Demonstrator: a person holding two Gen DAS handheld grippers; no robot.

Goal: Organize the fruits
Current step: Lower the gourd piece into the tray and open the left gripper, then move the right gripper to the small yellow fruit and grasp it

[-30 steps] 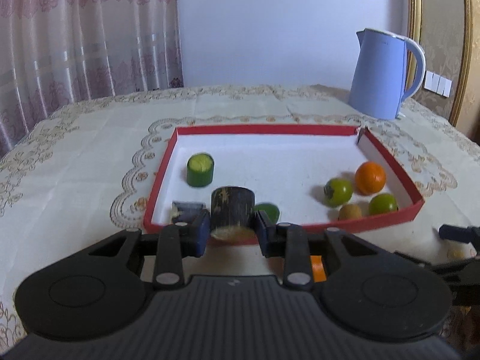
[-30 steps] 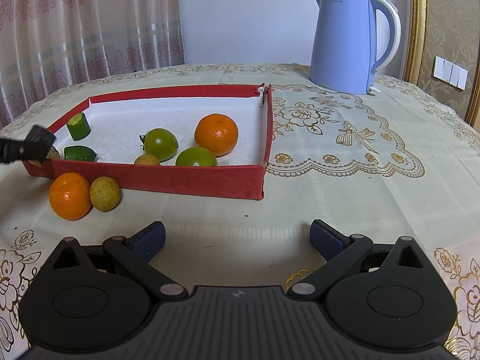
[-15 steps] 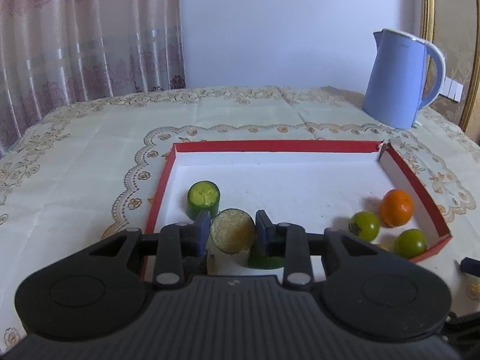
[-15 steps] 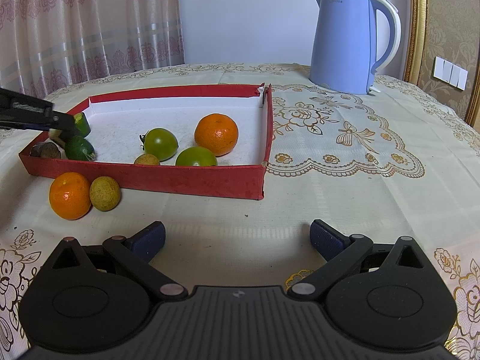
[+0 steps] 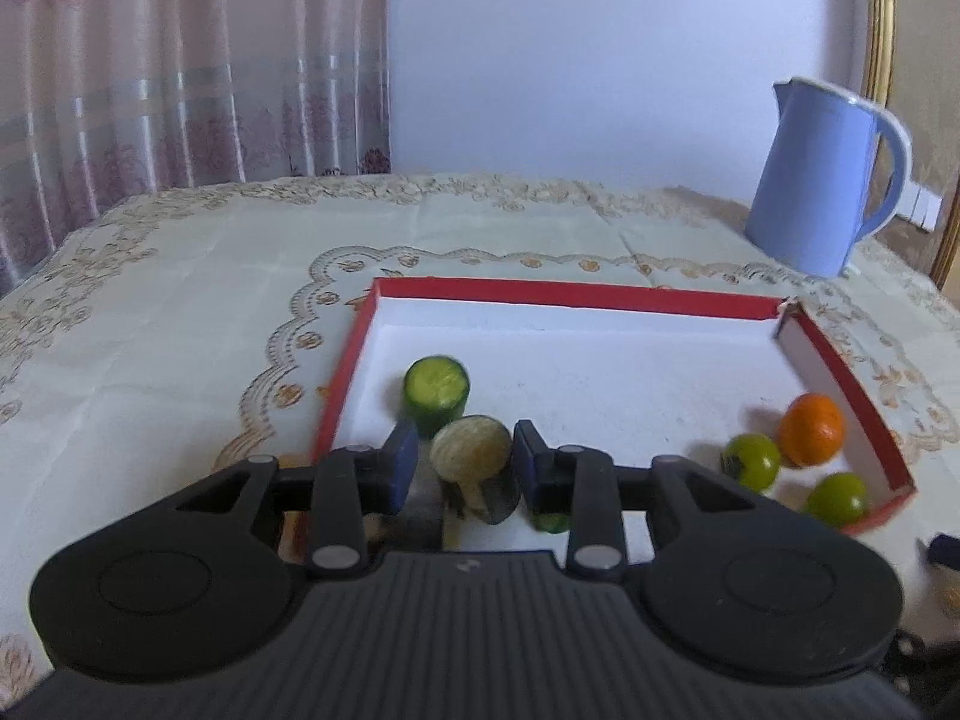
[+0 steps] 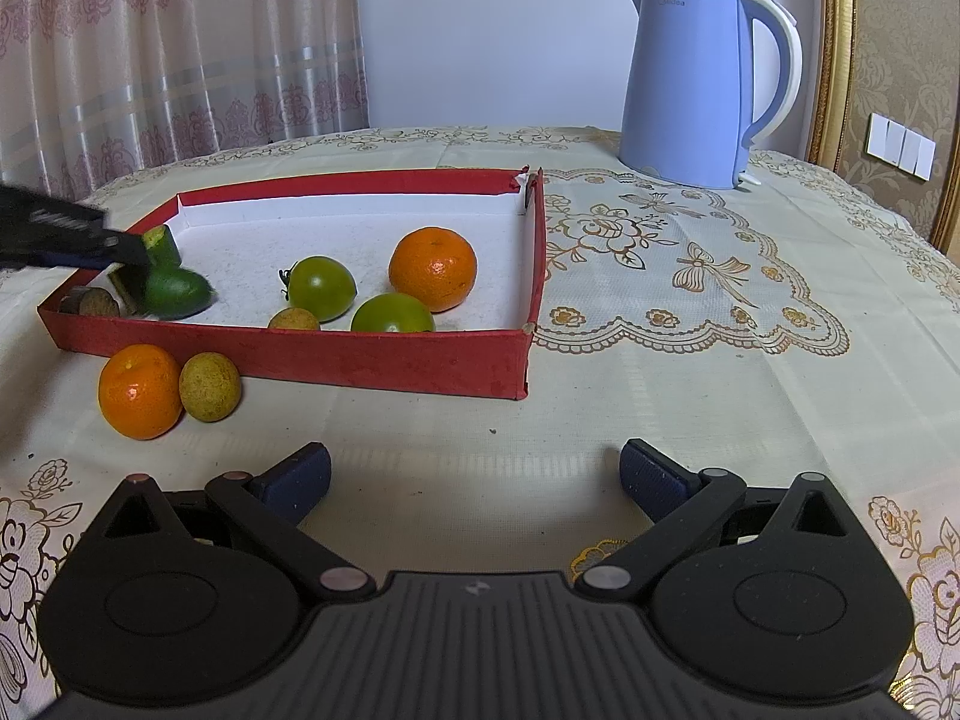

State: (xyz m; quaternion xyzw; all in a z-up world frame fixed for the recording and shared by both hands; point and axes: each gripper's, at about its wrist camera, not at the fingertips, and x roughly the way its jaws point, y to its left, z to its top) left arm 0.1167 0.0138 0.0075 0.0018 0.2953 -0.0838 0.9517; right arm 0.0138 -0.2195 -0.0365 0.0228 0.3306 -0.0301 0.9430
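Fruit piece, a short dark stub with a pale cut top, sits between the fingers of your left gripper, near the front left corner of the red box. The blue pads stand a little away from its sides, with a small gap at each side, so the grip is released; the jaws have just been opening with the piece between them. The piece seems to lean on the white floor of the box, but its foot is hidden behind the gripper. Just behind it stands a green cucumber piece, upright, very near. On the right side of the box lie an orange and two green tomatoes.

Your right gripper hovers over the tablecloth with its jaws wide apart and nothing between them. Outside the box, just before its front wall, another orange and a small brown fruit touch each other.

A second ago your left gripper held the piece tightly in front of the box wall; now the piece is inside the box. The right gripper is where it was.
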